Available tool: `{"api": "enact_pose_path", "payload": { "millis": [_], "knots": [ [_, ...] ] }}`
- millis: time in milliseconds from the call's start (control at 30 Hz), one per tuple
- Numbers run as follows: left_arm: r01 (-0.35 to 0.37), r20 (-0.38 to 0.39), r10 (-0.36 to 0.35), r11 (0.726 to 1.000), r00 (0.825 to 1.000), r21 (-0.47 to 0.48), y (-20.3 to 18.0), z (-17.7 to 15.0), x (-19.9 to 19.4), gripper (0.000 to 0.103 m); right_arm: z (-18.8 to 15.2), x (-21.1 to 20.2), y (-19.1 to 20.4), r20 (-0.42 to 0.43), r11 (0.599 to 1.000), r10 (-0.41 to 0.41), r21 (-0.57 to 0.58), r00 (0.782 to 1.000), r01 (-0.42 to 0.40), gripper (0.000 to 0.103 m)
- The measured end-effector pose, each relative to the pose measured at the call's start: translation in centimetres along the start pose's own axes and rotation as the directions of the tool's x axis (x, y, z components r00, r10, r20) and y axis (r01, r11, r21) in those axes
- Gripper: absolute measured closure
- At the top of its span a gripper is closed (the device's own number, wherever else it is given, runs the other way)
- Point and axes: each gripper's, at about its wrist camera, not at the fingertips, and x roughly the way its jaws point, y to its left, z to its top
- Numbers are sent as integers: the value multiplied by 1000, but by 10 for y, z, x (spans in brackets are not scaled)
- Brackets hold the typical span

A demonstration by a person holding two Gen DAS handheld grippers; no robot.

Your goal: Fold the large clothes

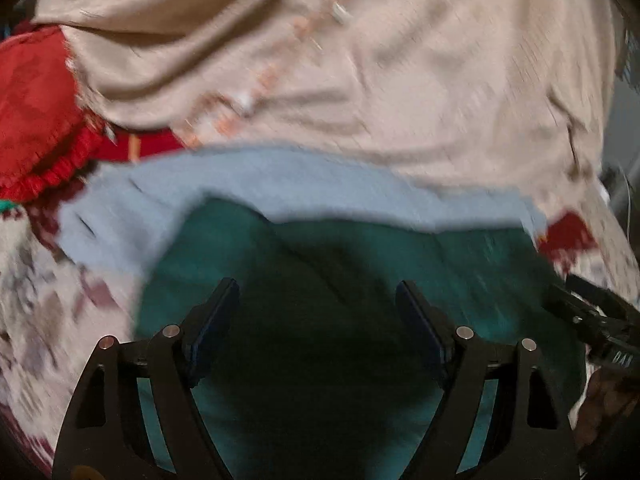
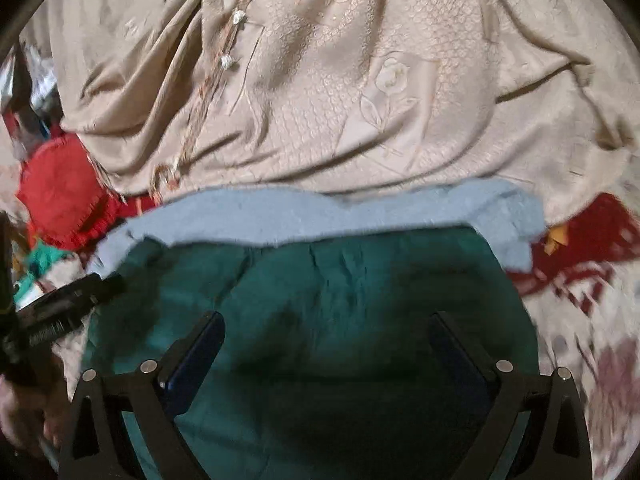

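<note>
Green garment [image 2: 360, 300] lies folded directly beneath both tongs, long axis crosswise, atop a blue towel [image 2: 320, 212]. Left tongs [image 1: 318, 300] and right tongs [image 2: 326, 330] spread wide, pinching nothing; neither evidently nearer.

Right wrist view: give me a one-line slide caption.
Open right gripper above a folded green cloth lying on a light blue towel, with a beige patterned cloth beyond; nothing between the jaws.

Both wrist cameras look steeply down, side by side and close above the same green garment [image 1: 360, 264], blue towel [image 2: 320, 216] and beige embroidered cloth [image 2: 360, 100] beyond.
</note>
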Motion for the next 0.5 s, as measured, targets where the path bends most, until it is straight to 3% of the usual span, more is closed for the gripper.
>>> {"api": "enact_pose_path", "payload": {
  "millis": [67, 167, 267, 367, 500],
  "knots": [
    [-45, -53, 46, 999, 998, 24, -14, -20, 18, 19, -26, 20, -4, -61, 1000, -11, 4, 998, 12, 0],
    [-117, 11, 117, 990, 993, 78, -28, -36, 24, 17, -45, 22, -12, 40, 1000, 25, -10, 999, -25, 0],
    [-109, 7, 109, 993, 994, 47, -24, -35, 23, 16, -49, 21, -8, 74, 999, 15, -33, 997, -13, 0],
    [-85, -2, 85, 995, 996, 50, -20, -37, 17, 16, -44, 14, -15, 70, 998, 52, -27, 996, -50, 0],
    [2, 17, -2, 999, 1000, 37, 1, -46, -20, 16, -44, -27, -38, 76, 996, 56, -68, 996, -51, 0]
  ]
}}
